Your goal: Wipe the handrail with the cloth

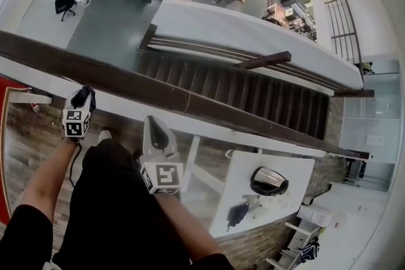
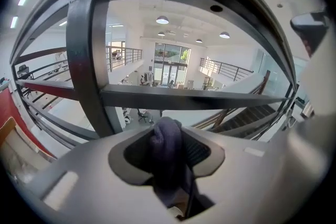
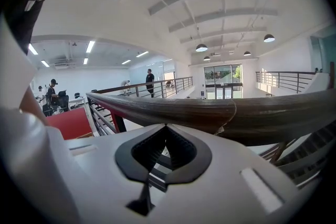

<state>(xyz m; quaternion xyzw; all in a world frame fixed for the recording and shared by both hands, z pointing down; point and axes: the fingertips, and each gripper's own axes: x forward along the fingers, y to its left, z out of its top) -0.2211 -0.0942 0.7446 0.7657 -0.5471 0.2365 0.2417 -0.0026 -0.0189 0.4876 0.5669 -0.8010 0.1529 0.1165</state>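
Currently the left gripper (image 1: 83,97) is clamped on the cloth (image 2: 167,152). The cloth is dark bluish-purple, bunched into a soft upright roll between the jaws, near the dark wooden handrail (image 1: 209,109). Contact is unclear, and its lower end is lost behind the gripper body. The right gripper (image 3: 166,128) has its jaws pressed together, empty.

Bright, evenly lit interior through fisheye lenses.
Ceiling lamps (image 2: 162,20) and far windows (image 2: 170,57) glare white; the handrail (image 3: 210,113) bows with edge distortion; a black vignette rings both gripper views; nearest surfaces are soft, shadows faint.
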